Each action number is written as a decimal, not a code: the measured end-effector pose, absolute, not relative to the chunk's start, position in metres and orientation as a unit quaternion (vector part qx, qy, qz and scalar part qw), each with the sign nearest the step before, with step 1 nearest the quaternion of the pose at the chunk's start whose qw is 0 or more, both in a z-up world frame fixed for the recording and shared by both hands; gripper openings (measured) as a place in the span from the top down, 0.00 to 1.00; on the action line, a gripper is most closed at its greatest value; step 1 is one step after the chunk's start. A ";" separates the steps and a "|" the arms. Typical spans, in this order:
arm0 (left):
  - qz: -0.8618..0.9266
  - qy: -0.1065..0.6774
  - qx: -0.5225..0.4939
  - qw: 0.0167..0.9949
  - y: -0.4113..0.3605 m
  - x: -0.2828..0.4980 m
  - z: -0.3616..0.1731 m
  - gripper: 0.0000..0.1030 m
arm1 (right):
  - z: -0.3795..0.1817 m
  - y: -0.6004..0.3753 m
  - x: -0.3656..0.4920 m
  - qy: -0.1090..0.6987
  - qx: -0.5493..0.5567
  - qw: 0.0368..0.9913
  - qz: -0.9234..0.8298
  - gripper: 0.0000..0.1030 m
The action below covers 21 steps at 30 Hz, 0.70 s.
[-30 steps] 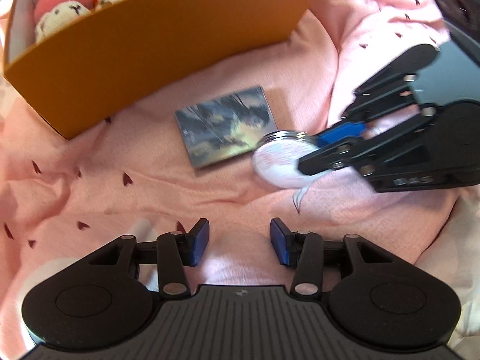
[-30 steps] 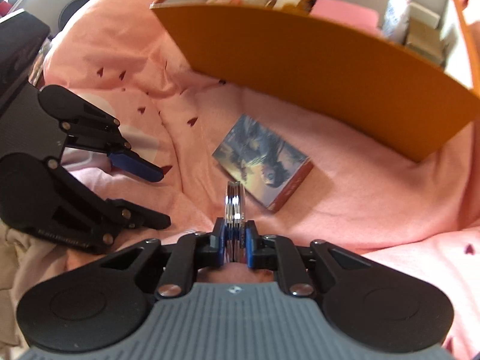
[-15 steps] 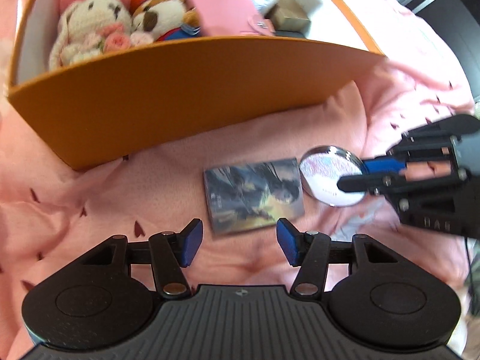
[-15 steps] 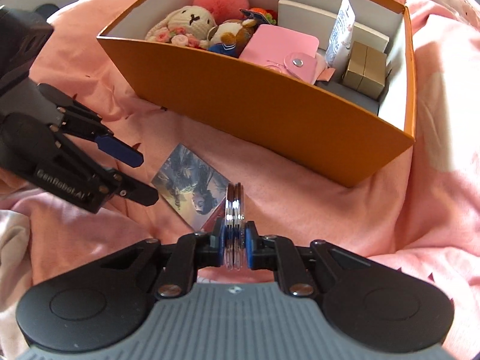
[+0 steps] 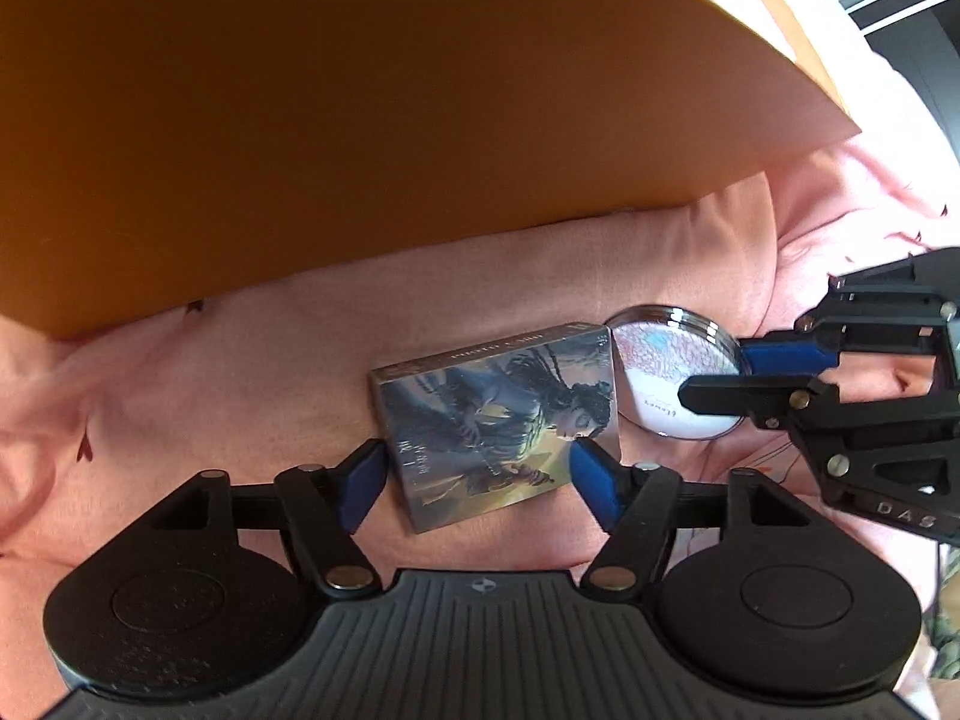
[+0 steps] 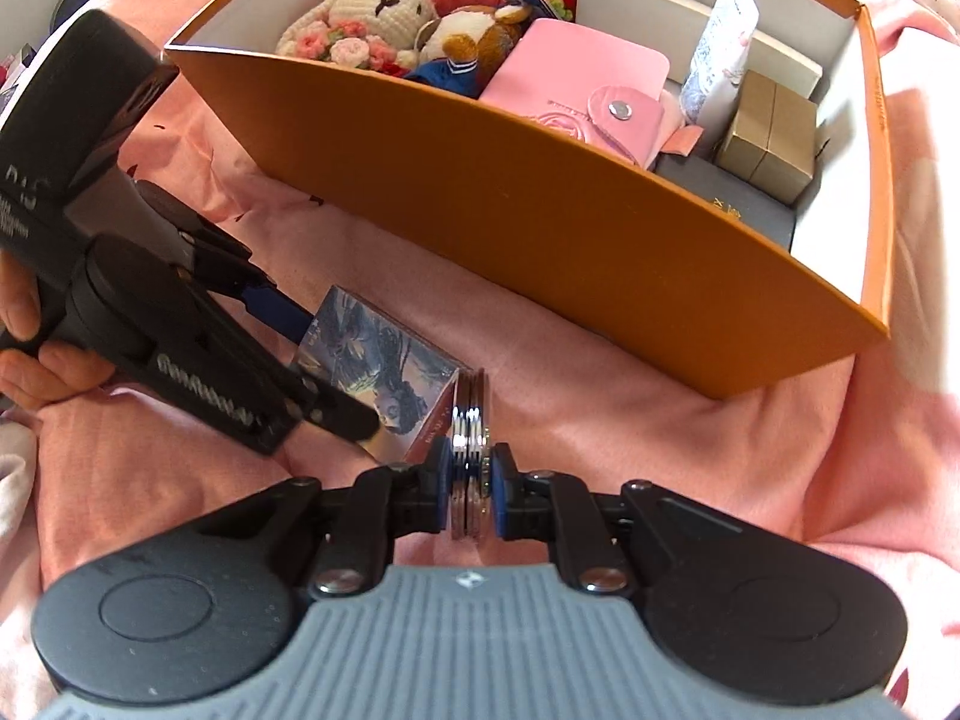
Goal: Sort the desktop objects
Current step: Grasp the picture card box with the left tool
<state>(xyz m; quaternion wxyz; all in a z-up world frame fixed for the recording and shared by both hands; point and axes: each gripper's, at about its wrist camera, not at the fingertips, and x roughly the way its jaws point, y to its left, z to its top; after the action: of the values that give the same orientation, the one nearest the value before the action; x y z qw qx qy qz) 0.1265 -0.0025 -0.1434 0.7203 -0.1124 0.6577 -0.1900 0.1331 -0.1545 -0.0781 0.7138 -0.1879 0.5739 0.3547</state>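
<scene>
Your left gripper [image 5: 477,483] was opening around the illustrated card box [image 5: 498,420]; just beside that box, your right gripper [image 6: 471,495] pinched a round compact mirror [image 6: 470,456].

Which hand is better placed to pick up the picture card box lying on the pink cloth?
Left. The left gripper is opening astride the card box; the right gripper is shut on the round compact.

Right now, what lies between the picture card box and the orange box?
Only bare pink cloth. The right wrist view shows the strip between the picture card box and the orange box holding nothing else; the left wrist view agrees.
</scene>
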 end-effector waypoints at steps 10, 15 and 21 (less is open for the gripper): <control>-0.174 0.648 -0.060 0.739 -0.011 0.111 -0.117 0.51 | -0.084 -0.155 0.138 0.578 -0.177 0.714 0.353 0.85; -0.193 0.632 -0.047 0.749 -0.010 0.101 -0.102 0.60 | -0.085 -0.156 0.140 0.576 -0.174 0.717 0.352 0.84; -0.230 0.621 -0.065 0.747 -0.007 0.091 -0.096 0.63 | -0.084 -0.157 0.139 0.573 -0.177 0.719 0.351 0.83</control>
<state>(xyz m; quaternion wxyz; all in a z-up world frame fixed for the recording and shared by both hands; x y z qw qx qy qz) 0.0908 -0.0066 -0.0958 0.7465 -0.0651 0.6208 -0.2302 0.1389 -0.1567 -0.0843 0.7193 -0.1773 0.5727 0.3511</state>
